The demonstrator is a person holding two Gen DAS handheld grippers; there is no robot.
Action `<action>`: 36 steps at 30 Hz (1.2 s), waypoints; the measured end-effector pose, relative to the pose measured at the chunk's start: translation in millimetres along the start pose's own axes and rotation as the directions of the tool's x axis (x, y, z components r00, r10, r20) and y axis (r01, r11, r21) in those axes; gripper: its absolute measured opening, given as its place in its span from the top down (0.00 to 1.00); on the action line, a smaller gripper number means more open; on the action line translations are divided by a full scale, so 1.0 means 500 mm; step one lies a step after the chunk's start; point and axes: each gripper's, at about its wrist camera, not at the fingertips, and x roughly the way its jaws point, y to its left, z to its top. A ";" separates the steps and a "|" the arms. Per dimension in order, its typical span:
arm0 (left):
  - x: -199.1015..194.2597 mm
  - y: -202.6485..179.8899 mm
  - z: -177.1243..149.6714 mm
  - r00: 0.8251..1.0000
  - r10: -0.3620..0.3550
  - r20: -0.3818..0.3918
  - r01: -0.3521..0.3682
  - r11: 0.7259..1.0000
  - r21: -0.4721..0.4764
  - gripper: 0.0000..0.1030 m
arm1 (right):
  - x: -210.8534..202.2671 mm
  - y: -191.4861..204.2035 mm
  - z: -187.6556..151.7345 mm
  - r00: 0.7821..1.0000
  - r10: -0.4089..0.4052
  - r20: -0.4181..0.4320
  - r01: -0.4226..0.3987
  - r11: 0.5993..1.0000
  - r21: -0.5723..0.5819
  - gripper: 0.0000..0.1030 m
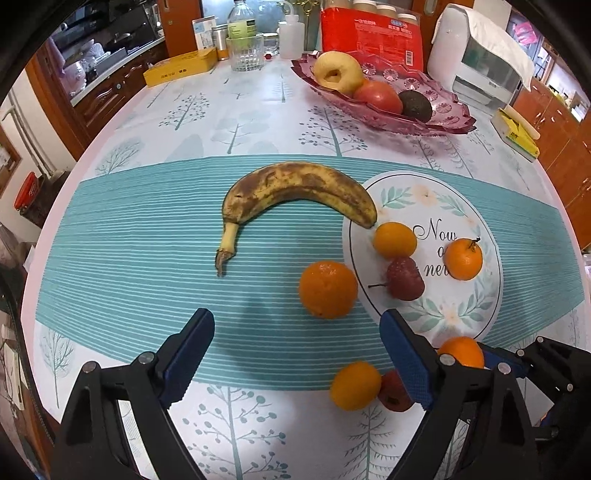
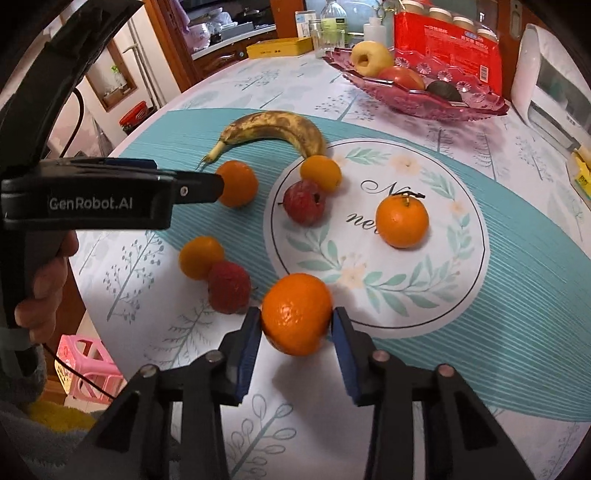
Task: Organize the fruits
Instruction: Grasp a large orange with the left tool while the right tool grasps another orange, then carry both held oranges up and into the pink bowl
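My right gripper [image 2: 296, 323] is shut on an orange [image 2: 296, 314], held just over the near rim of the round white plate [image 2: 454, 288]. The same orange shows in the left wrist view [image 1: 461, 350]. On the plate lie an orange with a stem [image 2: 402, 220], a small yellow-orange fruit [image 2: 320, 172] and a red fruit [image 2: 304, 202]. My left gripper [image 1: 297, 343] is open and empty above the teal mat [image 1: 147, 258], near another orange [image 1: 328, 290] and the spotted banana [image 1: 295, 188]. A small orange fruit [image 2: 201, 257] and a red fruit [image 2: 229, 287] lie off the plate.
A pink glass fruit dish [image 1: 436, 122] with an apple [image 1: 338, 72], a red fruit and a dark avocado stands at the back. Behind it are a red package [image 1: 371, 33], a glass [image 1: 245, 51], bottles, a yellow box [image 1: 181, 68] and a white appliance [image 1: 480, 55].
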 end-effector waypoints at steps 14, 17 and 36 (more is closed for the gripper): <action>0.065 0.012 0.022 0.992 -0.103 -0.067 0.098 0.992 -0.076 0.42 | 0.017 -0.029 0.014 1.000 0.011 -0.002 -0.011 0.995 0.102 0.65; 0.077 0.011 0.022 0.989 -0.126 -0.078 0.120 0.989 -0.084 0.47 | 0.016 -0.034 0.014 1.000 0.004 -0.001 -0.004 0.994 0.112 0.66; -0.021 -0.035 0.066 0.989 -0.147 0.016 0.147 0.989 0.028 0.64 | -0.078 -0.083 0.059 0.993 -0.017 0.114 -0.005 0.982 0.188 0.66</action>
